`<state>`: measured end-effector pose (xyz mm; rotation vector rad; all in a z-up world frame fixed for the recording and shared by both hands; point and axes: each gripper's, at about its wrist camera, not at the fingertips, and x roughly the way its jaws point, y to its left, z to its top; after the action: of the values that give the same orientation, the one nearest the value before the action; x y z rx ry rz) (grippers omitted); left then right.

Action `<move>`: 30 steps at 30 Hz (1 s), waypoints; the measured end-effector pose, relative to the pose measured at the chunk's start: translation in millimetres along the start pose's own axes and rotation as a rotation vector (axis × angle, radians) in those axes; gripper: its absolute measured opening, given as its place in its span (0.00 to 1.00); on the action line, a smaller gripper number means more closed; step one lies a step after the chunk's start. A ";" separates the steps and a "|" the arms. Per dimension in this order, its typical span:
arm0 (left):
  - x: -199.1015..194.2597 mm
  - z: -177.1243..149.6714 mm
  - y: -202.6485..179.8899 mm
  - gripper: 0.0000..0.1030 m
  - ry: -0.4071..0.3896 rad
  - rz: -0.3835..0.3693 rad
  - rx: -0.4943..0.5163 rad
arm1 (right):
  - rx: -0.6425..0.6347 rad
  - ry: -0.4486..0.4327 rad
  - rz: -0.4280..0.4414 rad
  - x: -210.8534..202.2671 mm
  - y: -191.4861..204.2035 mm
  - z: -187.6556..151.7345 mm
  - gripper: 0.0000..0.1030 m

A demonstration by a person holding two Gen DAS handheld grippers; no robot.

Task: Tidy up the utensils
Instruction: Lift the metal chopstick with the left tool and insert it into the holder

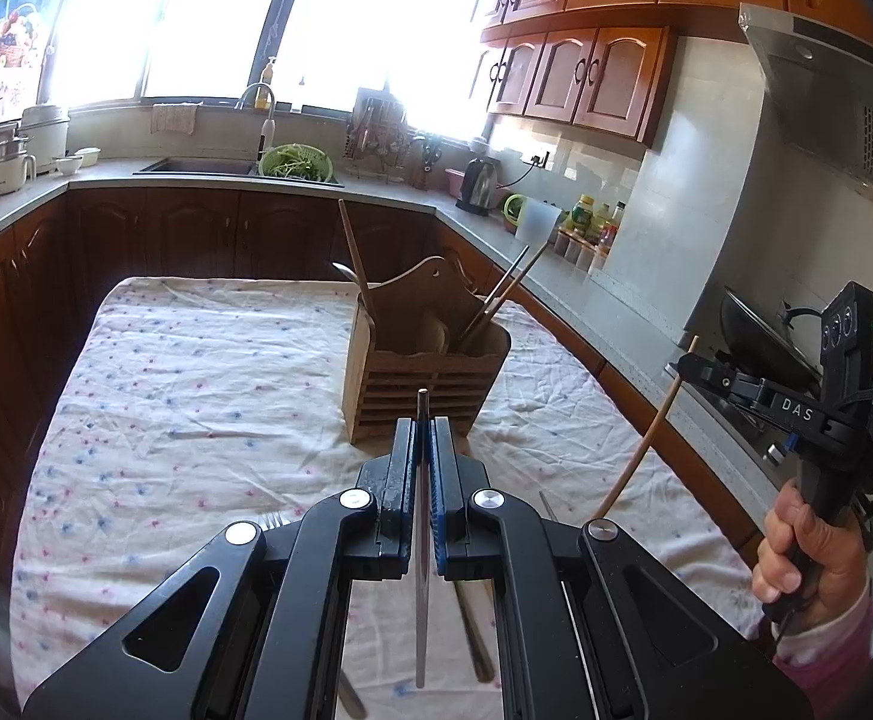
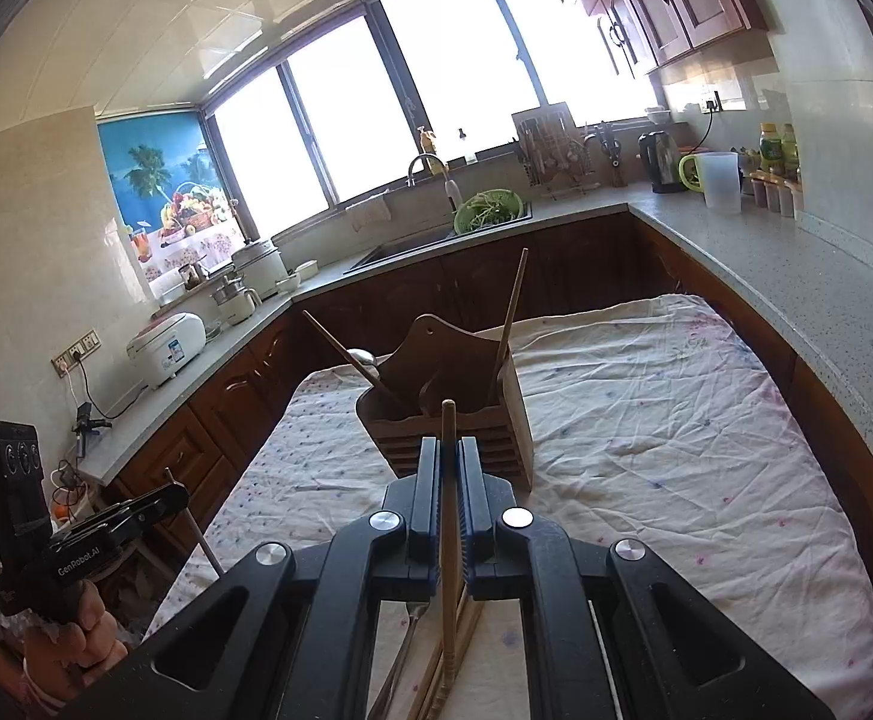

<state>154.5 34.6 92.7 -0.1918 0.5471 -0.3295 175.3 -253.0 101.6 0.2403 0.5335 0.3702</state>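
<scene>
A wooden utensil holder [image 1: 424,360] [image 2: 454,414] stands on the cloth-covered table [image 1: 196,372] and holds a wooden-handled utensil [image 1: 353,252], a spoon and chopsticks [image 1: 505,285]. My left gripper [image 1: 422,423] [image 2: 181,492] is shut on a metal chopstick [image 1: 421,540] and hangs just short of the holder. My right gripper [image 2: 449,444] [image 1: 685,360] is shut on a wooden chopstick [image 2: 449,510] [image 1: 640,438], also in front of the holder. A fork [image 2: 400,654] and more wooden chopsticks [image 2: 466,630] lie on the cloth under the grippers.
A stone counter [image 2: 796,276] runs past the table's right side, carrying a kettle [image 1: 479,186], a plastic jug [image 2: 721,180] and bottles. Behind the table are the sink and a green colander [image 1: 295,162]. A wok [image 1: 760,336] sits on the stove at the right.
</scene>
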 end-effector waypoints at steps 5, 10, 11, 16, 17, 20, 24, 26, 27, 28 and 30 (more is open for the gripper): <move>0.2 2.9 2.4 0.03 -0.009 0.002 -0.005 | 0.004 0.000 0.000 0.6 -1.7 0.1 0.05; 1.5 8.6 3.2 0.03 -0.027 -0.001 -0.008 | 0.010 -0.009 -0.003 1.7 -4.9 2.5 0.05; 1.8 10.5 3.1 0.03 -0.033 -0.005 -0.008 | 0.011 -0.012 -0.003 2.2 -5.3 3.9 0.05; 5.0 25.8 -0.5 0.03 -0.069 -0.009 0.001 | 0.010 -0.040 -0.002 2.7 -5.1 16.6 0.05; 5.8 30.0 -1.6 0.03 -0.079 -0.011 0.004 | 0.010 -0.049 -0.001 2.9 -5.4 20.3 0.05; 9.9 44.8 -3.2 0.03 -0.113 -0.011 0.012 | 0.010 -0.077 -0.002 5.0 -5.6 33.5 0.05; 16.2 68.3 -4.5 0.03 -0.177 -0.006 0.023 | 0.013 -0.121 -0.001 9.3 -7.7 55.7 0.05; 18.9 81.1 -5.1 0.03 -0.215 0.001 0.028 | 0.014 -0.145 0.000 12.3 -8.8 68.2 0.05; 20.8 87.7 -5.4 0.03 -0.233 0.007 0.032 | 0.015 -0.157 0.000 14.2 -9.2 74.5 0.05; 23.0 94.3 -5.0 0.03 -0.250 0.013 0.034 | 0.017 -0.169 0.001 16.1 -9.7 80.6 0.05; 29.2 108.2 -3.1 0.03 -0.270 0.017 0.035 | 0.015 -0.195 0.003 20.3 -10.8 93.5 0.05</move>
<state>235.3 31.1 170.2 -0.1943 0.2760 -0.2913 244.4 -266.4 167.2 0.2888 0.3439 0.3417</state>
